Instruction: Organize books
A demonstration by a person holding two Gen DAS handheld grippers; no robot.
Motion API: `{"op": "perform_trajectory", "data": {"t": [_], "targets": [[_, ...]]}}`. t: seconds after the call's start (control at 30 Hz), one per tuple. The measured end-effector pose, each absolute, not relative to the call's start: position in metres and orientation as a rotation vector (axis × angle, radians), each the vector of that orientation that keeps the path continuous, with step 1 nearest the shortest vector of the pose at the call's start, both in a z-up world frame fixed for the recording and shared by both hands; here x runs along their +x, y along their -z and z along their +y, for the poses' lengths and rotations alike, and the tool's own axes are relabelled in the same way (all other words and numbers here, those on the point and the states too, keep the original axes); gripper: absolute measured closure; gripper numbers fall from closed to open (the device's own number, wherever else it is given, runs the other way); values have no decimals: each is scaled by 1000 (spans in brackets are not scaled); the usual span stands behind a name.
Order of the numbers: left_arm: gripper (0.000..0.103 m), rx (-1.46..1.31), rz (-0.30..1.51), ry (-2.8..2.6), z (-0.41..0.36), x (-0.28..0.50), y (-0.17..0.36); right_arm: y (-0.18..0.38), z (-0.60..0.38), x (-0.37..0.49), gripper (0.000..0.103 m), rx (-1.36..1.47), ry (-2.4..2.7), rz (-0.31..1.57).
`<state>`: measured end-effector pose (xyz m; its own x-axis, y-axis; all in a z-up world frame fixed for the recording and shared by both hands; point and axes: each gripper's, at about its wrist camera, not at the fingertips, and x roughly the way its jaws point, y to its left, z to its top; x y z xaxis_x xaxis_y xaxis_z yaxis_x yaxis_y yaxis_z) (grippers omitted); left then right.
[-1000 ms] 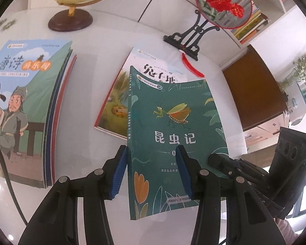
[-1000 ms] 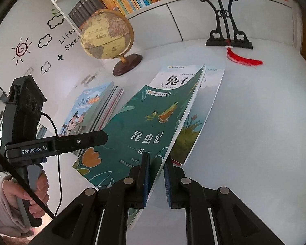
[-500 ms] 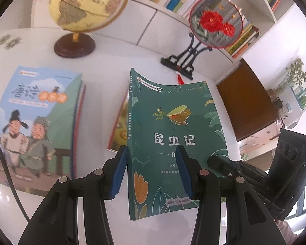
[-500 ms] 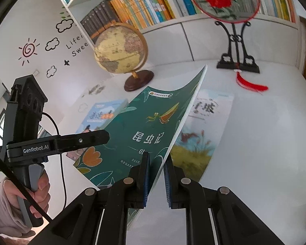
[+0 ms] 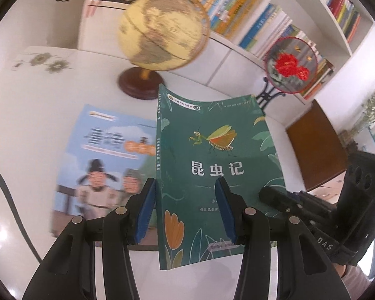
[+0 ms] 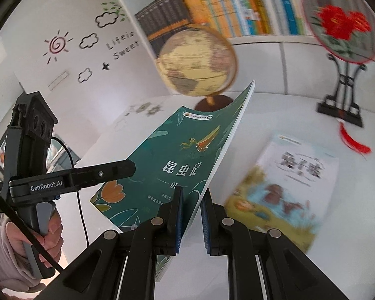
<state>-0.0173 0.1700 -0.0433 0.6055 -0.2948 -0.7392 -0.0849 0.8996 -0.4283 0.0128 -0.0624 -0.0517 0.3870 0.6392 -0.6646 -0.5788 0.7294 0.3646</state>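
A green book with a mantis on its cover (image 5: 212,155) hangs above the white table, slightly bent. My right gripper (image 6: 191,192) is shut on its page edge near the lower corner, and the book (image 6: 177,155) shows edge-on between the pads. My left gripper (image 5: 186,185) stands partly open at the spine side. One of its fingers lies over the cover and the other sits just left of the spine, so it does not clamp the book. A stack topped by a blue book (image 5: 100,155) lies on the table to the left. A white and yellow book (image 6: 287,187) lies flat to the right.
A globe (image 5: 162,30) stands at the back of the table (image 5: 25,125), and a round red-flower fan on a black stand (image 6: 342,20) at the back right. Full bookshelves (image 6: 225,7) run behind. A brown cabinet (image 5: 317,145) stands past the table's right edge.
Both grippers have risen and moved left with the green book, off the white and yellow book and toward the blue stack. The grips look the same.
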Motion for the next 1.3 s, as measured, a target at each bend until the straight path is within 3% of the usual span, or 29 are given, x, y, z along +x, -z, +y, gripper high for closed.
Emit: {"op": "perform_trajectory", "data": {"t": [0.47, 1.3], "targets": [[59, -504, 933, 74, 242, -25, 62, 65, 25, 17, 90, 29, -843, 940], [59, -528, 1040, 88, 270, -13, 110, 105, 57, 36, 89, 58, -768, 1070]]}}
